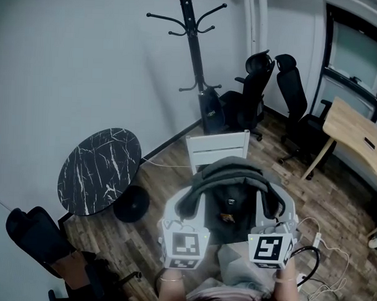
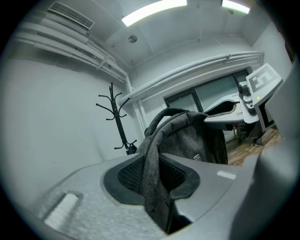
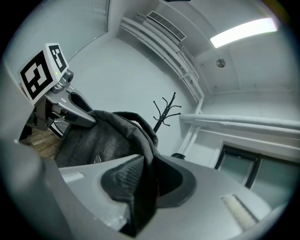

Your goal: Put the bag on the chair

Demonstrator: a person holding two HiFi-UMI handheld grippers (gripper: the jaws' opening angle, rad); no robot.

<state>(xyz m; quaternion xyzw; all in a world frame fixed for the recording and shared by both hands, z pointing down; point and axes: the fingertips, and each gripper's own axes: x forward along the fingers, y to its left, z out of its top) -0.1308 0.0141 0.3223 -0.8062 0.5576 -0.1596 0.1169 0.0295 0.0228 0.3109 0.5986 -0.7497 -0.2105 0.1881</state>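
A grey bag (image 1: 231, 207) is held up on the near side of a white chair (image 1: 217, 148). The left tool (image 2: 157, 190) is pinched on its left strap (image 2: 152, 154) and the right tool (image 3: 140, 187) on its right strap (image 3: 145, 159).

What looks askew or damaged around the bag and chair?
Nothing stands out. The grey fabric backpack hangs with one strap in the left gripper and one in the right gripper, before the upright white slatted chair.
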